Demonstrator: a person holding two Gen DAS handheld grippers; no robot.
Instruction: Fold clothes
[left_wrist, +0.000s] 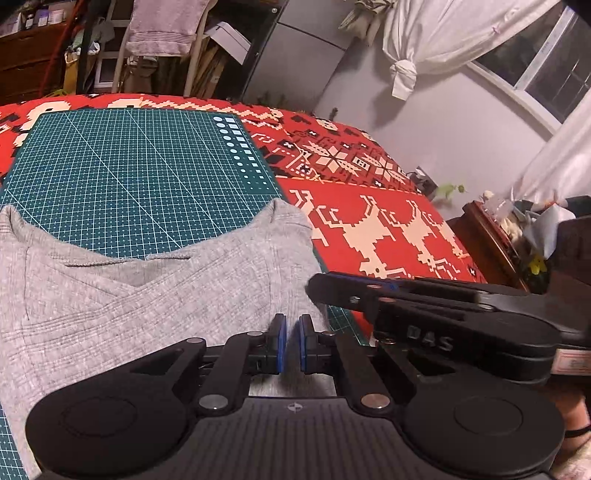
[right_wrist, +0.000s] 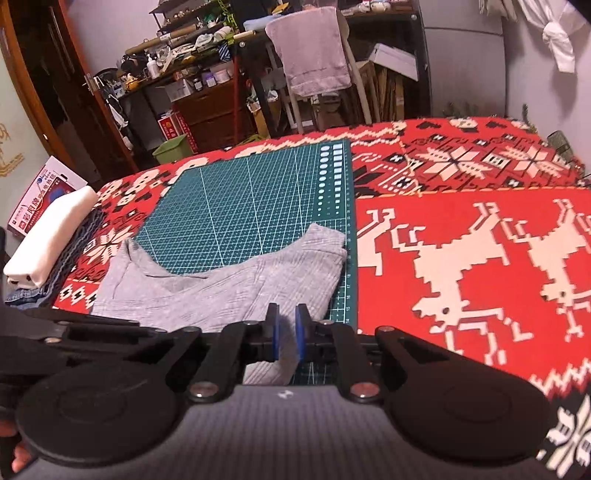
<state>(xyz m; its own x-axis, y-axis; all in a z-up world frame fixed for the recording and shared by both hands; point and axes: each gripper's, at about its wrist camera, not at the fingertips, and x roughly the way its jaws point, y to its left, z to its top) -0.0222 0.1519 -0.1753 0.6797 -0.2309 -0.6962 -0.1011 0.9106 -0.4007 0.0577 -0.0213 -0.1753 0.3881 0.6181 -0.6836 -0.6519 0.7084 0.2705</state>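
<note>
Left wrist view: my left gripper (left_wrist: 291, 341) has its blue pads nearly together, pinching the near edge of the grey garment (left_wrist: 147, 295), which lies on the green cutting mat (left_wrist: 140, 166), long axis across the frame, neckline facing away from me. Right wrist view: my right gripper (right_wrist: 287, 334) is likewise clamped on that garment's (right_wrist: 229, 288) near right edge, beside the mat's (right_wrist: 251, 206) right border over the red blanket (right_wrist: 461, 266).

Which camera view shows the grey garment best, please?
The right wrist view: the grey garment appears nearly whole on the green cutting mat, both side edges visible. The left wrist view crops its left side.
</note>
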